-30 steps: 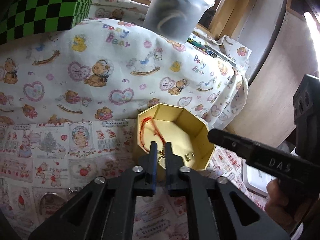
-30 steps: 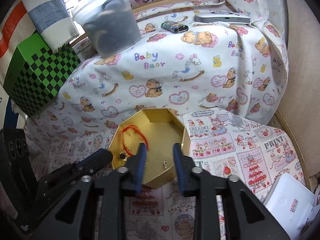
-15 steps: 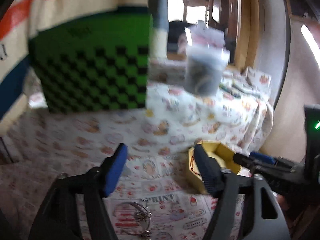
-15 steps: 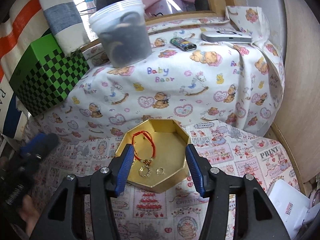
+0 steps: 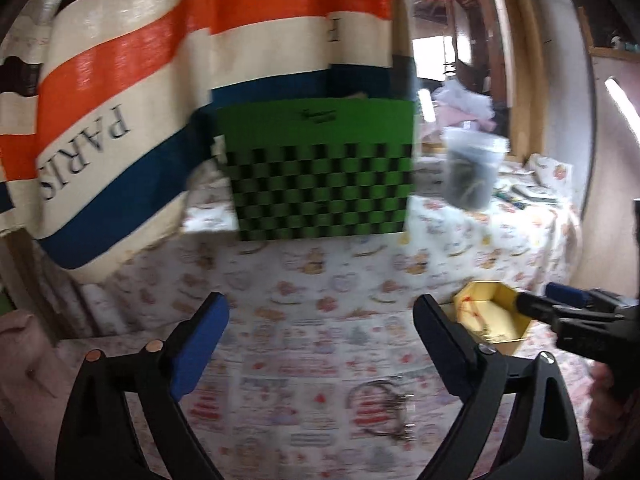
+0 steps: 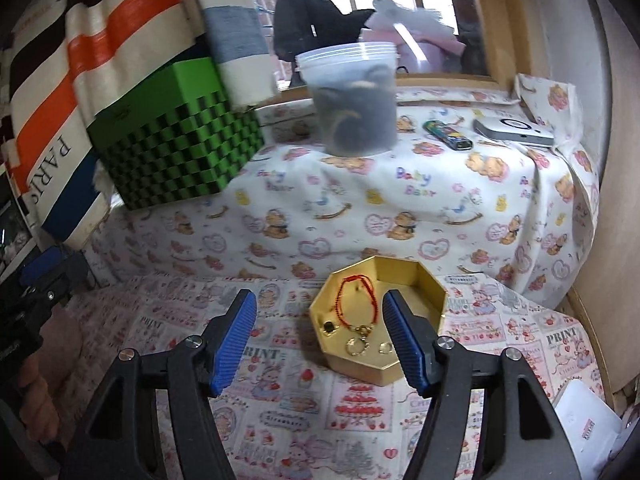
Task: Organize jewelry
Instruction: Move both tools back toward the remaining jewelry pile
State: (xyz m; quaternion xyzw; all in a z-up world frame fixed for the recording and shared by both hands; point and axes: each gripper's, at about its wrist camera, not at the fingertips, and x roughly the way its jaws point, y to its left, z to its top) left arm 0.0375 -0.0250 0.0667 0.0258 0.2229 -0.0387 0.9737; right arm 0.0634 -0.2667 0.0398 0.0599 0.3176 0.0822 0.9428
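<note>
Printed cloth with bears, hearts and strawberry cakes is covering the surface (image 6: 280, 392) and is giving the small metal pieces a soft bed that keeps them from rolling. Nearest the left wrist camera, the left gripper (image 5: 320, 320) is opening, its jaws are standing wide apart and nothing is lying between them; it is hanging above the cloth with a ring of thin bangles (image 5: 380, 408) lying loose just below and ahead of it, probably the next piece to collect. The right gripper (image 6: 320, 328) is also opening, and its blue pads are standing either side of the near rim without pressing on it, so nothing is being held. Directly beyond its fingertips, the gold octagonal box (image 6: 430, 280) is sitting open-topped on the cloth, serving as the collecting tray. Inside it, a red cord bracelet (image 6: 352, 296) is lying in a loop with its clasp toward the near wall, a small dark item (image 6: 329, 325) is resting at the left, and two small gold rings (image 6: 358, 346) are lying at the front, one of them blurred. Farther back, on a raised, cloth-draped ledge, a green checkered box (image 6: 176, 152) and a lidded clear tub (image 6: 352, 100) are standing well apart from the work zone. A striped cloth (image 5: 160, 80) is hanging behind.
</note>
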